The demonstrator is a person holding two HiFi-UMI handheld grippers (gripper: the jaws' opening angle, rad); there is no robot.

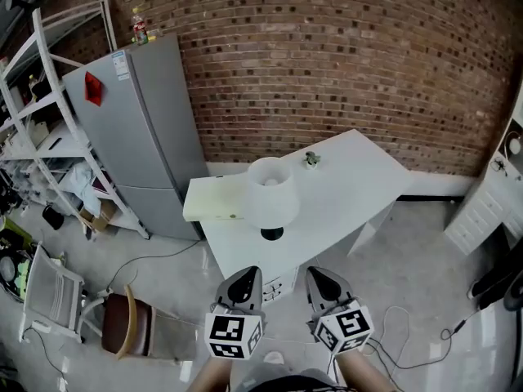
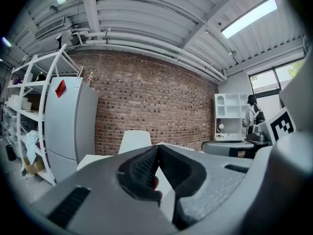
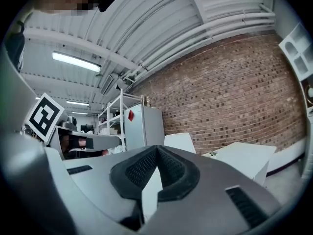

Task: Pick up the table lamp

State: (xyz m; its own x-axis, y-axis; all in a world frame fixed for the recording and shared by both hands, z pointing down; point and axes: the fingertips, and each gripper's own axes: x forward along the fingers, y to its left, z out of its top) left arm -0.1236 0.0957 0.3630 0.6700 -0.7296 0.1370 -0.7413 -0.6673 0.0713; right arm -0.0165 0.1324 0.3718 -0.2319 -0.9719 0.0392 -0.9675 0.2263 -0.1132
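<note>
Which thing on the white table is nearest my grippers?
The table lamp, white shade over a dark base near the front edge of the table; the small green object sits farther back, toward the brick wall.

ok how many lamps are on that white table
1. The lamp stands toward the left end of the table, white shade over a dark base. Nothing there could hide another.
</note>
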